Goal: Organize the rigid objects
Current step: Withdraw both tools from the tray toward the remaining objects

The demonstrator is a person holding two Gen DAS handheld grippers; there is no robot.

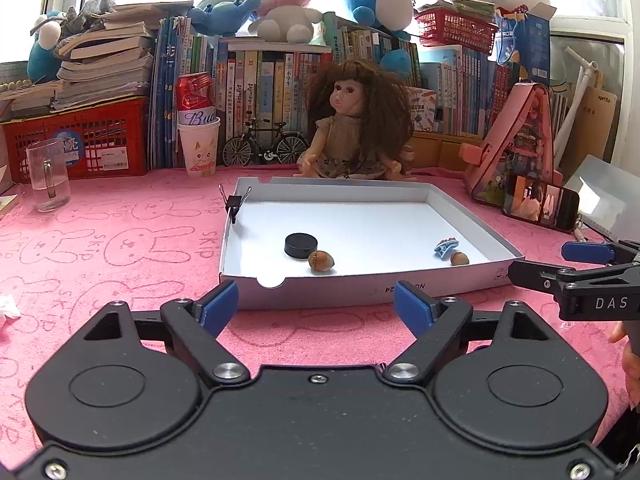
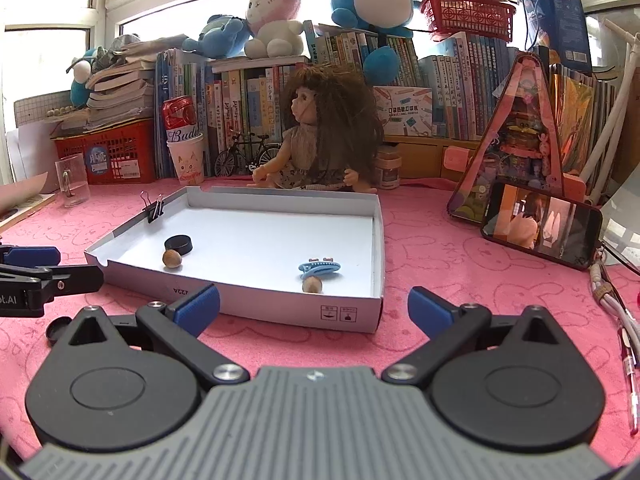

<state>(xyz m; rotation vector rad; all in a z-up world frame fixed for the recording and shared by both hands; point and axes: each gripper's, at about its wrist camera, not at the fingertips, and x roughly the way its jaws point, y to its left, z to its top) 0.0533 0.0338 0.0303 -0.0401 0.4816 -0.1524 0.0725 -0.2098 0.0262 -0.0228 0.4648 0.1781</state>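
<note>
Both grippers hover just short of the white box lid's [image 1: 360, 284] near wall, the left gripper [image 1: 316, 300] and the right gripper [image 2: 314, 306] each spread wide and empty. Across the lid from left to right sit a binder clip [image 1: 234, 204] clamped on the left wall, a black cap [image 1: 301, 245] touching a hazelnut [image 1: 321, 261], and by the near-right corner a blue hair clip [image 1: 446, 247] beside a second hazelnut [image 1: 459, 259]; all look light and stiff, and the smooth, round nuts would likely roll, so pinching across their middles seems safest. Legible writing includes "Bud" on the red can [image 1: 196, 98] behind the lid, "SKIP" on the pink cloth [image 1: 120, 248], and "DAS" on the right gripper's body.
</note>
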